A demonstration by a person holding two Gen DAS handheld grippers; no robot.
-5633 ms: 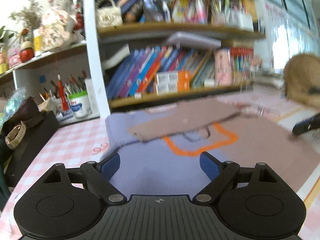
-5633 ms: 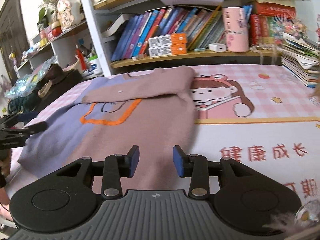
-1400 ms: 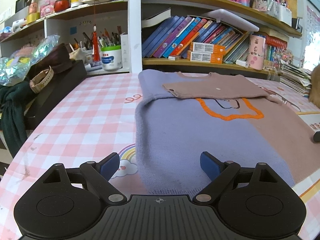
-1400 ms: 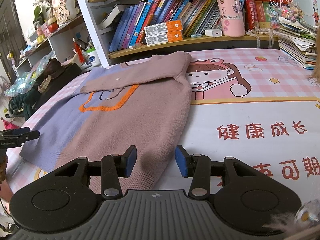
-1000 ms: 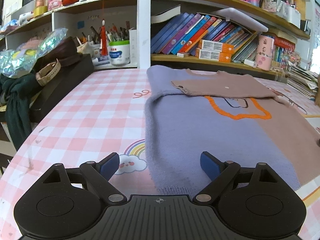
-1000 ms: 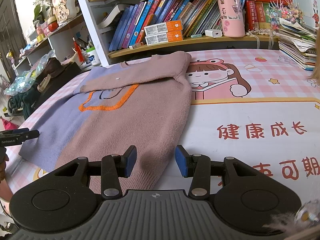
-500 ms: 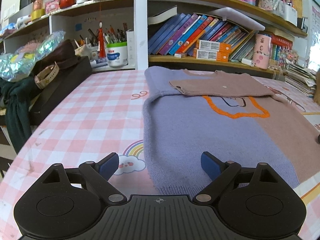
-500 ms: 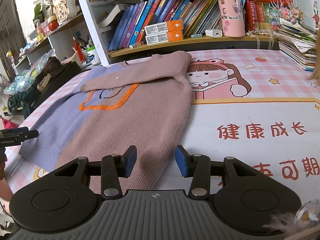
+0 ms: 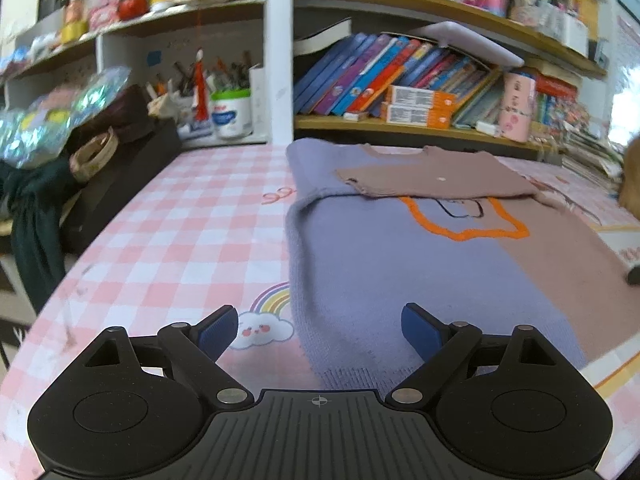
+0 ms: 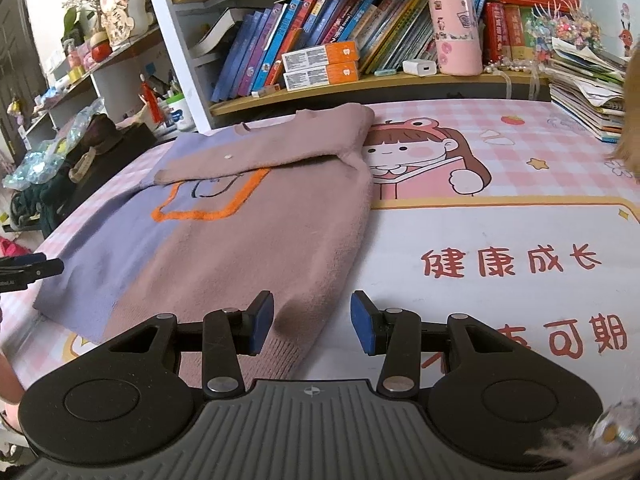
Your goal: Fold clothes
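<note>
A sweater, half lilac and half dusty pink with an orange outline on the chest [image 9: 400,248] [image 10: 248,232], lies flat on the table. Both sleeves are folded across its top. My left gripper [image 9: 320,330] is open and empty, just above the lilac bottom hem corner. My right gripper [image 10: 312,322] is open and empty, over the pink bottom hem corner. The left gripper's tip also shows at the left edge of the right wrist view [image 10: 28,270].
The pink checked tablecloth [image 9: 192,240] has a cartoon girl print [image 10: 420,160]. Bookshelves with books [image 10: 320,32] stand behind. A dark box with clothes [image 9: 100,176] sits at the left. A stack of books [image 10: 588,96] lies at the right.
Both grippers came back from the top of the sweater to its bottom hem over the last seconds. In the last second the left view shifted slightly; the right gripper stayed still.
</note>
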